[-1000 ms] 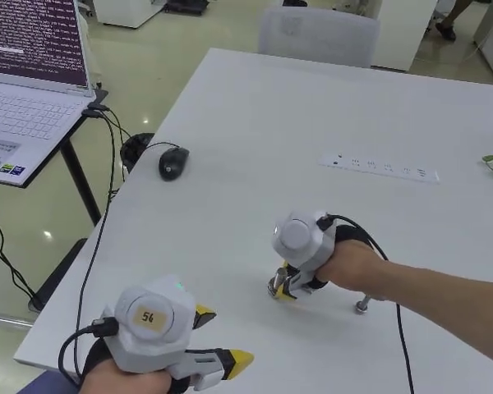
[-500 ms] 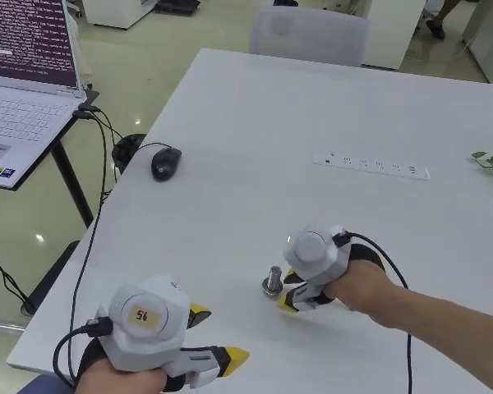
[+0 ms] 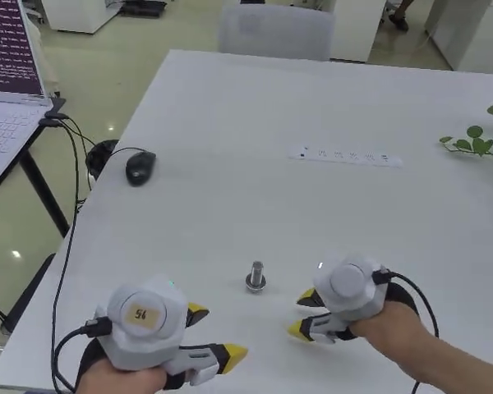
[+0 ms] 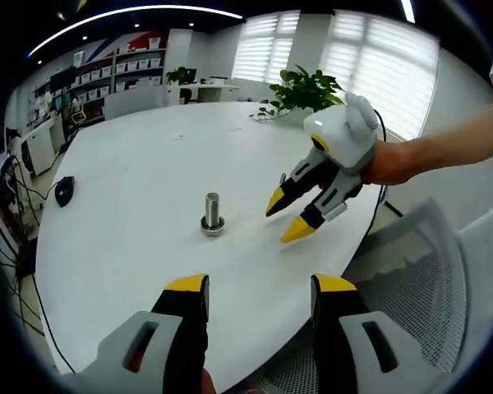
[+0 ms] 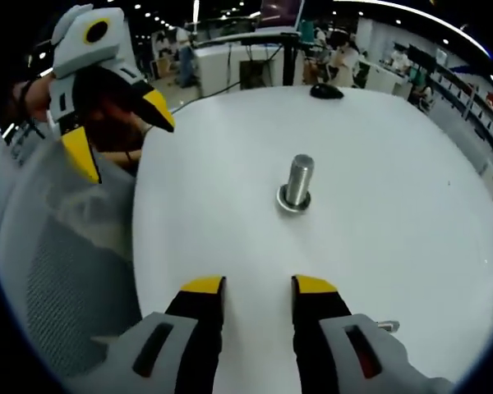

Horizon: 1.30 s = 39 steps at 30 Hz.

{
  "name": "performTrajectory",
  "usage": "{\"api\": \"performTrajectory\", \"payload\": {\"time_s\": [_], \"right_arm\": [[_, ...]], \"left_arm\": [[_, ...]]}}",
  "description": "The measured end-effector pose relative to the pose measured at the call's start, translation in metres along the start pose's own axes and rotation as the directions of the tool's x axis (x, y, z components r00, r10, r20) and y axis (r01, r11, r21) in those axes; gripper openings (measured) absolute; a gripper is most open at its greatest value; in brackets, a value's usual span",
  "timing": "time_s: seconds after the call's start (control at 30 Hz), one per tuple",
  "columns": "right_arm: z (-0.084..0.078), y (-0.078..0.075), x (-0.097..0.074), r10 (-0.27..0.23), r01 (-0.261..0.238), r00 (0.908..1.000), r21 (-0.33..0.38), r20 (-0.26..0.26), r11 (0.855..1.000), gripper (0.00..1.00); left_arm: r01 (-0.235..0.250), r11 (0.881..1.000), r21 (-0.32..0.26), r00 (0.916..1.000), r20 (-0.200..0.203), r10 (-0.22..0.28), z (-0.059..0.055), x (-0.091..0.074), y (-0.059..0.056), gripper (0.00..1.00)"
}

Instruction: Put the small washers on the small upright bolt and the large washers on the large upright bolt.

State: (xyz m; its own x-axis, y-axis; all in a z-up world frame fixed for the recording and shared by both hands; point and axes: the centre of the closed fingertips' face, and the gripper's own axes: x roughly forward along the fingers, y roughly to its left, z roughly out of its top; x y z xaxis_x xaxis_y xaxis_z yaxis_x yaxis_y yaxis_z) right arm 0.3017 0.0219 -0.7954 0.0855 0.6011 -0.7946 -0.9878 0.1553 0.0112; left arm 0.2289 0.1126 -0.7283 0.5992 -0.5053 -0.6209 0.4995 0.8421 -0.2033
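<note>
1. An upright bolt (image 3: 255, 277) stands alone on a white table (image 3: 230, 115) at lower centre of the head view, with a metal ring around its foot.
2. The left gripper (image 3: 216, 334), at lower left of the frame, has its yellow-tipped jaws wide apart with nothing between them. In the left gripper view the bolt stands left of centre.
3. The right gripper (image 3: 301, 313), just right of the bolt and clear of it, has its jaws parted and empty. The right gripper view shows the bolt just above centre.
4. A mouse (image 3: 140, 168) and a power strip (image 3: 345, 156) lie higher in the frame.
</note>
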Motion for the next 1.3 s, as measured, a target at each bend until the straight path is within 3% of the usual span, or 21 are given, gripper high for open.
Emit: {"api": "performTrajectory", "payload": {"time_s": [0.13, 0.43, 0.63, 0.93, 1.3], "right_arm": [[-0.018, 0.002, -0.016, -0.036, 0.033, 0.9986, 0.083, 0.038, 0.996, 0.34], [-0.061, -0.004, -0.046, -0.112, 0.104, 0.9931, 0.194, 0.033, 0.975, 0.41], [-0.073, -0.010, -0.062, -0.161, 0.138, 0.9850, 0.271, 0.062, 0.953, 0.44], [-0.083, -0.012, -0.080, -0.215, 0.171, 0.9712, 0.328, 0.102, 0.929, 0.52], [-0.091, -0.008, -0.085, -0.251, 0.187, 0.9601, 0.382, 0.124, 0.905, 0.57]], "left_arm": [[0.008, 1.000, 0.010, 1.0000, -0.005, -0.008, 0.000, 0.001, 0.000, 0.49], [0.015, 1.000, 0.015, 0.9998, -0.013, -0.015, -0.002, 0.002, 0.002, 0.49], [0.021, 0.999, 0.026, 0.9997, -0.016, -0.020, 0.001, 0.003, 0.001, 0.49], [0.027, 0.999, 0.040, 0.9995, -0.016, -0.027, 0.005, 0.006, 0.000, 0.49], [0.024, 0.999, 0.031, 0.9996, -0.013, -0.023, 0.003, 0.005, 0.000, 0.49]]}}
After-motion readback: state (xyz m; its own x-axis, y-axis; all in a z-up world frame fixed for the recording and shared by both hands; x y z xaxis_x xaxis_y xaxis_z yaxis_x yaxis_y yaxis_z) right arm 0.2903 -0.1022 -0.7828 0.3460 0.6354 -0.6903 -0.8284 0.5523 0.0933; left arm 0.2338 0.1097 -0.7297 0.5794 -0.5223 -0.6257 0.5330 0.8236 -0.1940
